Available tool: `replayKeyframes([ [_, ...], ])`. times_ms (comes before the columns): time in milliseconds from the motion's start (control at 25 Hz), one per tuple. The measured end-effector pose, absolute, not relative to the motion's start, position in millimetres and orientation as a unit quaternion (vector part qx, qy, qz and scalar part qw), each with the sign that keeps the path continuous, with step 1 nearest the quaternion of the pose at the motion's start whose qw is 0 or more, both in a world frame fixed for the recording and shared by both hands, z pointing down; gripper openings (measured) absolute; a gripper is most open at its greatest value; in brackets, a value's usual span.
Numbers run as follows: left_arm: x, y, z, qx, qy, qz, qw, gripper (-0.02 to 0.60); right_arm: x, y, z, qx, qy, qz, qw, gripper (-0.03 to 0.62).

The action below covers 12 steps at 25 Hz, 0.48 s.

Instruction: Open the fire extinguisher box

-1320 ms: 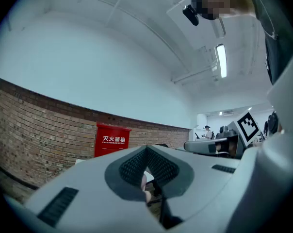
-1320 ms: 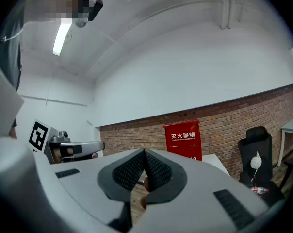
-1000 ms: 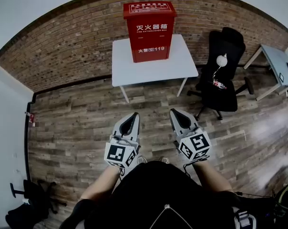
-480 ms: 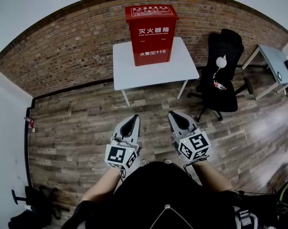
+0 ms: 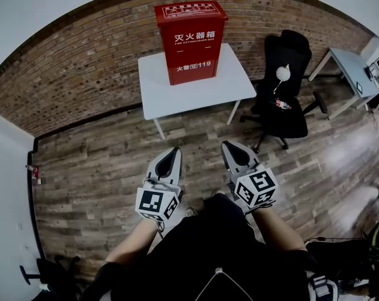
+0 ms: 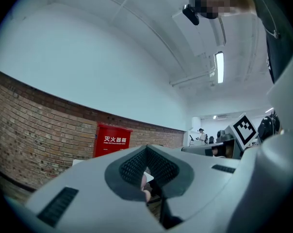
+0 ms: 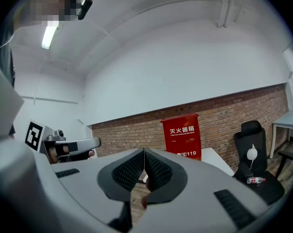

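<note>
A red fire extinguisher box [image 5: 189, 41] with white lettering stands closed on a white table [image 5: 192, 89] against the brick wall. It also shows far ahead in the left gripper view [image 6: 111, 141] and the right gripper view [image 7: 182, 135]. My left gripper [image 5: 175, 151] and right gripper [image 5: 227, 146] are held side by side over the wooden floor, well short of the table. Both point toward the box, with jaws shut and nothing between them.
A black office chair [image 5: 283, 86] with a bottle on its seat stands right of the table. A grey desk [image 5: 349, 74] is at the far right. A brick wall [image 5: 83, 61] runs behind the table. Dark equipment [image 5: 51, 274] lies at the lower left.
The view has shifted: the box and table now sit slightly further left and lower in the head view. Both grippers stay shut, side by side.
</note>
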State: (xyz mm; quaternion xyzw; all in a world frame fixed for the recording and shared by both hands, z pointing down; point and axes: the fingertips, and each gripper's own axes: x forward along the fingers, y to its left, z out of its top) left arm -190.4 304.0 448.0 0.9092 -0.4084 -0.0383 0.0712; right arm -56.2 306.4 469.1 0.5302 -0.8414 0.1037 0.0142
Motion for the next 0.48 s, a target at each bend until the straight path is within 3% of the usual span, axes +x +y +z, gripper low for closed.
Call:
replayKeyframes([
  [480, -148.7, 209.4, 461.2, 0.906, -0.416, -0.023, 0.072, 0.048, -10.0, 210.5, 471.1, 0.513, -0.852, 0.108, -0.01, 0.02],
])
